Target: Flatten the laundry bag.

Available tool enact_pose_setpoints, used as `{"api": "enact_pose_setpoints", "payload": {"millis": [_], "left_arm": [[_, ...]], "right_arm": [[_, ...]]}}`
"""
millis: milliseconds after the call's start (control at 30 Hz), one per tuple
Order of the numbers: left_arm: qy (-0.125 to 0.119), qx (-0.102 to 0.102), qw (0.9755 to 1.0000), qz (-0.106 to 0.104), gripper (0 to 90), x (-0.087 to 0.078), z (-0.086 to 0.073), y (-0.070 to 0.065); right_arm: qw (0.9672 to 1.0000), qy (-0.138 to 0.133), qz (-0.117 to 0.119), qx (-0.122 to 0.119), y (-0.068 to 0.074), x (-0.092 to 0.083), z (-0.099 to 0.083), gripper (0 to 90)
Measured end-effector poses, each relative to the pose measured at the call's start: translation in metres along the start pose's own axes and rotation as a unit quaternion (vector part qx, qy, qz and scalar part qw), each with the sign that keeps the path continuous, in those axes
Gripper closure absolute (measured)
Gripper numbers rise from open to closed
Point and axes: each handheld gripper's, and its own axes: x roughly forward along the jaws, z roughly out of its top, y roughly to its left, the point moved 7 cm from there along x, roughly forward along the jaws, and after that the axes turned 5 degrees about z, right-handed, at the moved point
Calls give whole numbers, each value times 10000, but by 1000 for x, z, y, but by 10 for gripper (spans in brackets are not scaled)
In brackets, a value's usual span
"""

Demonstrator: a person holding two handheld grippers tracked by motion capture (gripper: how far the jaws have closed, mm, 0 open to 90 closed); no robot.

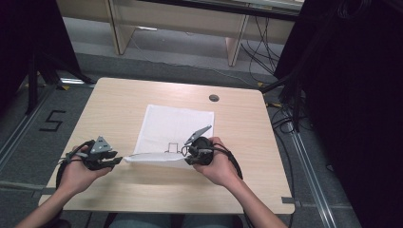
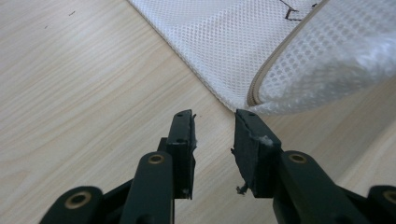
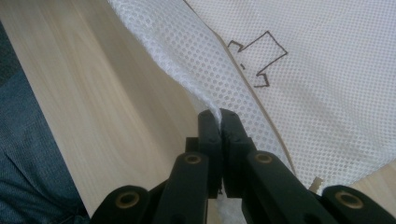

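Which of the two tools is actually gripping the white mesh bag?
The right tool: its jaws are pinched on the mesh bag near edge. The left tool stands open just short of the bag's corner, nothing between its jaws.

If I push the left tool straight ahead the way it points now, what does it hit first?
Most likely the near corner of the white mesh bag. In the left gripper view the left tool stands open with that zippered corner just ahead of its tips. Depth is unclear, so it may slide under the lifted edge onto the table.
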Motion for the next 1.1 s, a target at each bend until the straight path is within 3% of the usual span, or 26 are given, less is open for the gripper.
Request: {"api": "enact_pose_setpoints", "payload": {"millis": [233, 367, 433, 467, 833, 867, 900, 967, 1067, 1100], "left_arm": [[-10, -37, 10000, 31, 666, 1, 1, -1], [31, 56, 10000, 73, 663, 0, 1, 2], [3, -43, 9999, 100, 662, 1, 0, 2], [5, -60, 9999, 98, 661, 1, 0, 2], [44, -5, 10000, 54, 652, 2, 1, 0], [-48, -105, 9999, 52, 652, 3, 2, -3], [-23, -47, 10000, 78, 651, 3, 2, -2], [17, 4, 10000, 34, 649, 3, 2, -3], [16, 7, 10000, 26, 648, 4, 2, -5], [13, -17, 10000, 24, 647, 4, 2, -5]], "right_arm": [[9999, 78, 61, -106, 6, 4, -8, 895], [9997, 161, 90, -148, 10, 7, -13, 895], [9997, 196, 130, -58, 13, 8, -15, 895], [9996, 201, 124, -150, 12, 9, -16, 895], [9988, 412, 255, -48, 21, 21, -34, 894], [9988, 394, 257, -118, 21, 21, -35, 894], [9987, 439, 259, 17, 23, 21, -37, 894], [9985, 463, 280, -86, 24, 25, -41, 893], [9981, 541, 300, -9, 26, 26, -45, 893], [9981, 509, 321, -118, 25, 27, -45, 893]]}}
